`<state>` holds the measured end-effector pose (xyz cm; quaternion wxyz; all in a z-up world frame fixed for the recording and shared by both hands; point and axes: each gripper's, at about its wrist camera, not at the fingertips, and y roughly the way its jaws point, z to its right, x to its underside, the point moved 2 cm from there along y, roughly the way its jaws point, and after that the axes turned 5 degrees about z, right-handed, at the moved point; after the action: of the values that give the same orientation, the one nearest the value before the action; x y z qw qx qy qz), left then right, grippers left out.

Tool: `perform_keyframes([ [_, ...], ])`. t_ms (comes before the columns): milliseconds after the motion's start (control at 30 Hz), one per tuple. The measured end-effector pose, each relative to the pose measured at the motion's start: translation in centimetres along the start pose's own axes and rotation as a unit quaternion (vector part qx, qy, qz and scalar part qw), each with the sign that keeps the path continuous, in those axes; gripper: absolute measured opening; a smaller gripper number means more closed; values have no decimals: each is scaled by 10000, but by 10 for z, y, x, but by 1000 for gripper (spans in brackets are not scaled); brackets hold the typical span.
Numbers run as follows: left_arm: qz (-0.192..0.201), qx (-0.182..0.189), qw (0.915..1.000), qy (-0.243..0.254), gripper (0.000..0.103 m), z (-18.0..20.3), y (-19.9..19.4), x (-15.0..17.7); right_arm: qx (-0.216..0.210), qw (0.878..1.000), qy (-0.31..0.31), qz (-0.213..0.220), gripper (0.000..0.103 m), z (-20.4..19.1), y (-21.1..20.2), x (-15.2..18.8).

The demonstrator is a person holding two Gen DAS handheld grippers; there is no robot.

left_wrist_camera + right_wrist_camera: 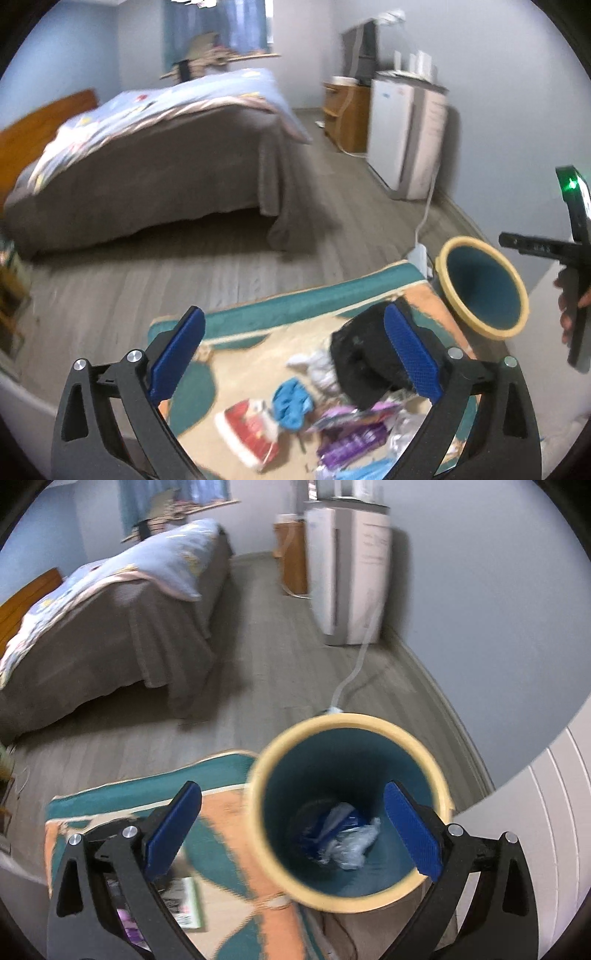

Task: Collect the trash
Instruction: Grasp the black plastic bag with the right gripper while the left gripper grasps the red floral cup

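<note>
My left gripper is open and empty above a rug strewn with trash: a red wrapper, a blue crumpled piece, a purple packet, white crumpled plastic and a black item. A teal bin with a cream rim stands at the rug's right. My right gripper is open and empty over the bin, which holds blue and clear plastic trash. The right gripper's body shows in the left wrist view.
A bed stands on the wood floor at the far left. A white appliance with a cord stands by the right wall, and a wooden cabinet beyond it. A white panel is at the right.
</note>
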<state>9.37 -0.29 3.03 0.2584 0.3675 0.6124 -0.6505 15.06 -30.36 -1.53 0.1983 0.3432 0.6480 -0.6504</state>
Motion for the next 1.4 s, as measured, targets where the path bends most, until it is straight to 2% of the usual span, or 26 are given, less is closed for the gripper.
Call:
perform_keyframes([
  [133,-112,-258,9995,-137,97,-29,1,22,-226,9994,-240,63,97,-38,-15,5],
  [267,-260,-280,9989,-271,97,-48,7,40,-313,9987,-401,16,97,-73,-20,15],
  [367,-351,-369,9986,-159,97,-56,15,49,-413,9988,-224,-142,97,-92,-19,29],
  [500,-531,-411,9977,72,97,-65,25,67,-610,9963,95,-595,97,-109,-5,50],
  [667,-989,-109,9950,-115,97,-68,41,89,-475,9948,-67,-899,97,-128,18,64],
  [800,-1454,-244,9884,379,97,-58,59,111,-385,9935,-299,-1030,97,-141,32,73],
  [867,-1611,-179,9855,497,97,-53,65,118,-325,9927,-439,-1077,97,-144,38,76],
  [1000,-1904,64,9806,464,97,-44,77,131,-286,9909,-561,-1193,97,-147,52,80],
  [1233,-2224,-55,9726,679,97,-42,94,149,-276,9880,-804,-1293,97,-153,77,81],
  [1400,-2421,70,9691,460,97,-48,102,158,-456,9872,-515,-1441,97,-147,94,77],
])
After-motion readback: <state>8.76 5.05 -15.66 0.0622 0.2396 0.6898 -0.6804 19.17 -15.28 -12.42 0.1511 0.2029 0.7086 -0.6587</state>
